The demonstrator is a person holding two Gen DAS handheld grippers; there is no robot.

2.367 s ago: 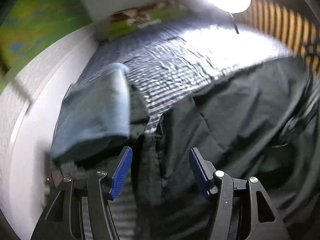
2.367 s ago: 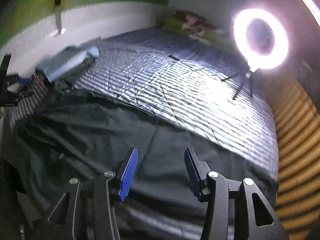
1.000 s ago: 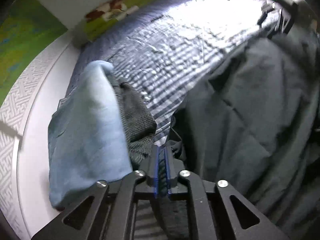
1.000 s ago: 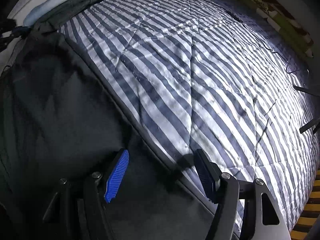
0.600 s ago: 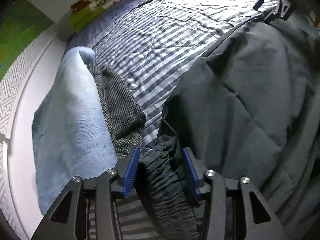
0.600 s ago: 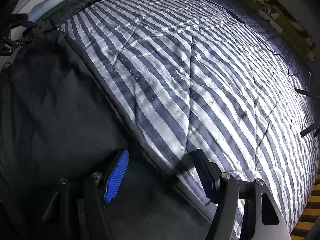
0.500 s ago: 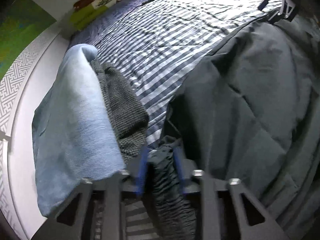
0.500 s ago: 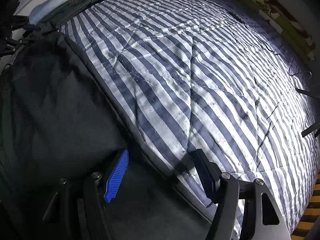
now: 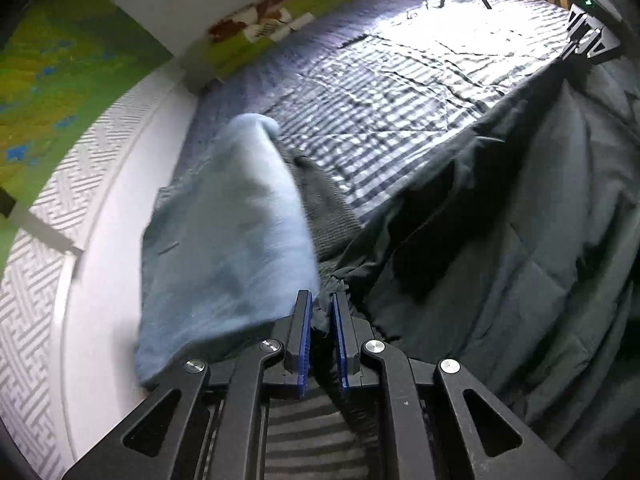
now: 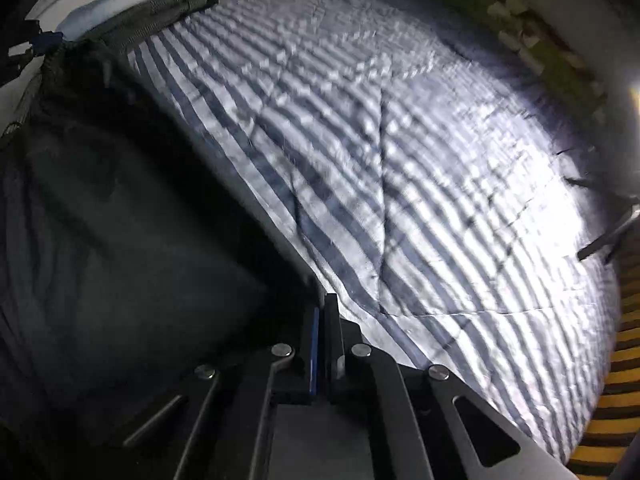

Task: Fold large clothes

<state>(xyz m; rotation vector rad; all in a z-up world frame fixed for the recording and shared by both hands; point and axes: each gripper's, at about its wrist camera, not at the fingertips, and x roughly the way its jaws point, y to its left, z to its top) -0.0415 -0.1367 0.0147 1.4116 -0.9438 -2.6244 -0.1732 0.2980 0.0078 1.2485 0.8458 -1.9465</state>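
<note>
Left wrist view: the left gripper (image 9: 320, 338) has its jaws narrowed onto the gathered edge of the dark garment (image 9: 520, 240), which spreads ahead and right of them over the striped bed (image 9: 400, 92); they stood wide 2.4 s ago. Right wrist view: the right gripper (image 10: 322, 344), open half a second ago, now pinches the garment's far edge, so lifting for the fold looks ready.

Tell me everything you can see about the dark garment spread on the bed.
The dark garment is large, near-black, of thin creased woven-looking cloth with visible seams. It lies spread over the striped quilt, its gathered elastic-looking end pinched in the left gripper. The right gripper is shut at its far edge. A folded light blue cloth lies beside it.
</note>
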